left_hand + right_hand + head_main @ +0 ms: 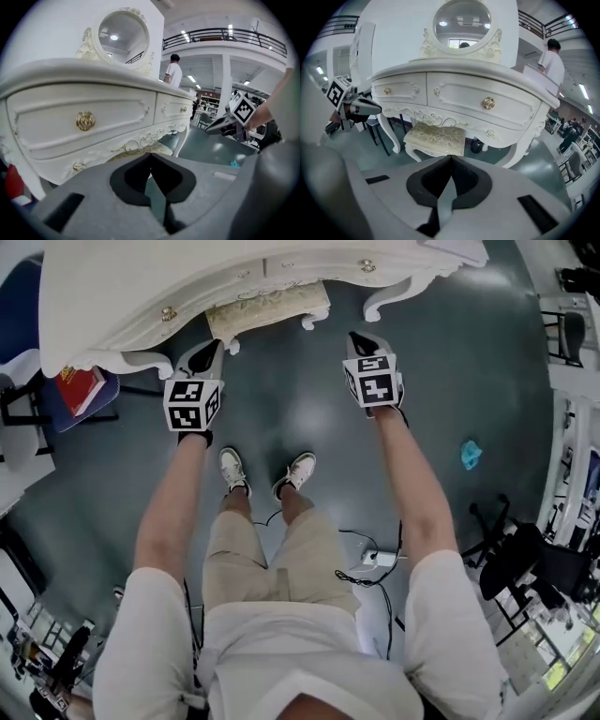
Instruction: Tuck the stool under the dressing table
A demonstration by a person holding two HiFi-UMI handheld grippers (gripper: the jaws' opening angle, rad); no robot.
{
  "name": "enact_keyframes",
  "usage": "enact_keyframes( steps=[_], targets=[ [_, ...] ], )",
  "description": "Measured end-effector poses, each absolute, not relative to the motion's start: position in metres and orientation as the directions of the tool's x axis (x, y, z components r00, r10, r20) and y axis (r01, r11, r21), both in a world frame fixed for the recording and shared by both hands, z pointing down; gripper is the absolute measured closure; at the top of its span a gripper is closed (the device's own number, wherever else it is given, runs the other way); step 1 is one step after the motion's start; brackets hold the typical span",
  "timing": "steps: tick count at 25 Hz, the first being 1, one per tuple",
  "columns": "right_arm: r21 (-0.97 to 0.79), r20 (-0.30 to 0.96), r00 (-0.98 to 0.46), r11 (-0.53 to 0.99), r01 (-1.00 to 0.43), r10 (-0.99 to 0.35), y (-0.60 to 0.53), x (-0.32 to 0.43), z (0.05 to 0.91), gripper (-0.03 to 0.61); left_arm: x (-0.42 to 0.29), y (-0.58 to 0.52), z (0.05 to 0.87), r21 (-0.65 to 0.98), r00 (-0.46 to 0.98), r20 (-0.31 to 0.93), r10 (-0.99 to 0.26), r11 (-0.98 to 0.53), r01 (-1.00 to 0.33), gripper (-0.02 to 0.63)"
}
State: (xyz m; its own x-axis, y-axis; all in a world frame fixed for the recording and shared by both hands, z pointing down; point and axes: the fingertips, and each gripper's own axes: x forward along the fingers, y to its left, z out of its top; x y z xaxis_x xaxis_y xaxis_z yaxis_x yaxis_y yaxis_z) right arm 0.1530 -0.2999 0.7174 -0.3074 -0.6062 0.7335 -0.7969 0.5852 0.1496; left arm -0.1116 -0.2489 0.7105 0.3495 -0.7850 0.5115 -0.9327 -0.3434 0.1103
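Note:
The white dressing table stands in front of me, with an oval mirror on top. The cream upholstered stool sits partly under the table between its front legs. My left gripper hovers in the air in front of the table's left leg, shut and empty. My right gripper hangs before the right leg, shut on nothing. Neither touches the stool.
A red book lies on a blue seat at the table's left. A cyan scrap lies on the grey floor at right, black chairs beyond it. Cables and a power strip lie behind my feet. A person stands beyond the table.

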Motion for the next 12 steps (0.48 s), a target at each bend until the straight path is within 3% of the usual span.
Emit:
enact_keyframes(
  steps=[12],
  targets=[
    [0.024,0.628,-0.369,0.491,-0.871,-0.685,-0.26,0.151,0.561,0.578,-0.102,-0.227,0.535,0.074,0.388,0.374,-0.843,-0.39,-0.918,0.598]
  ],
)
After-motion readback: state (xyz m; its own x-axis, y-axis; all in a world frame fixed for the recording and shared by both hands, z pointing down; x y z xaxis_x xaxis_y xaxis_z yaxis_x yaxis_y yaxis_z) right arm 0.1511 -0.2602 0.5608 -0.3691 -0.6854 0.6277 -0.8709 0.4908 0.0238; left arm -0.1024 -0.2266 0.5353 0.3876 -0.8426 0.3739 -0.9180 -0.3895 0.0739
